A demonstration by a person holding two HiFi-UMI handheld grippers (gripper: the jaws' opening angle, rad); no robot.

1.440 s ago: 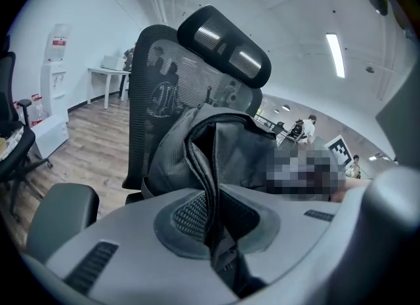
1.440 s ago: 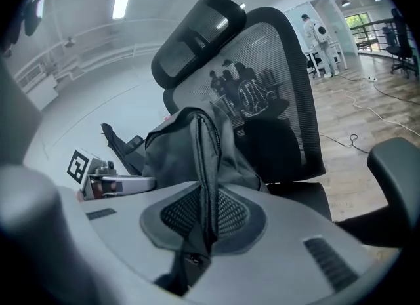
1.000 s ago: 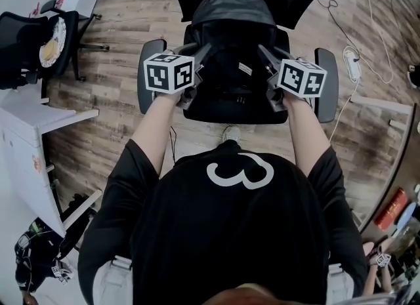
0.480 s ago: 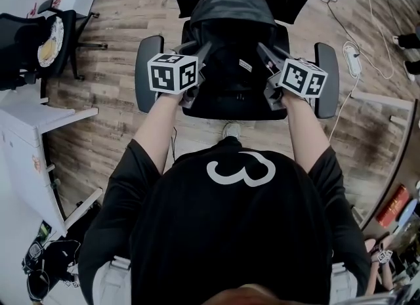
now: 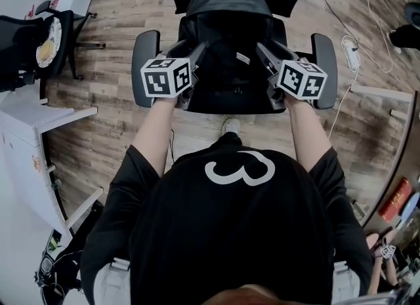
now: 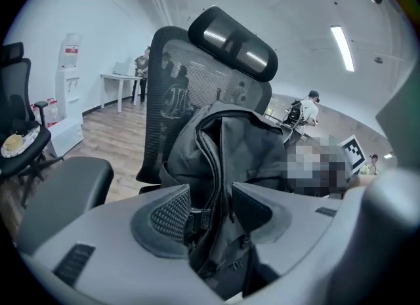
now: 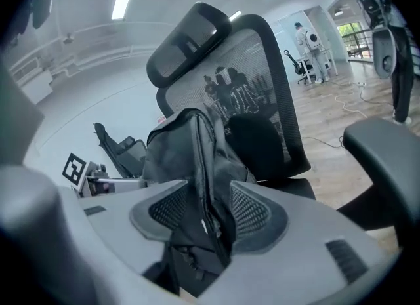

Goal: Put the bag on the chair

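A black bag (image 5: pixel 230 41) stands upright on the black office chair's seat (image 5: pixel 230 105), leaning against the mesh backrest (image 6: pixel 174 81). My left gripper (image 5: pixel 187 51) is at the bag's left side and my right gripper (image 5: pixel 272 51) at its right side. In the left gripper view the jaws of that gripper (image 6: pixel 211 208) have just been opening; the bag's zipped edge (image 6: pixel 243 153) lies loose between the pads. In the right gripper view the jaws of that gripper (image 7: pixel 211 208) have likewise just been opening, with the bag's edge (image 7: pixel 180 146) between them, not pinched.
The chair's armrests (image 5: pixel 146 61) (image 5: pixel 323 61) flank both grippers. A second black chair (image 5: pixel 49 38) with a plate on it and a white desk (image 5: pixel 26 126) stand at the left. A cable and power strip (image 5: pixel 351 61) lie on the wooden floor at the right.
Both grippers' jaws have spread apart and let go of the bag, which now rests on the seat. The right gripper has shifted slightly.
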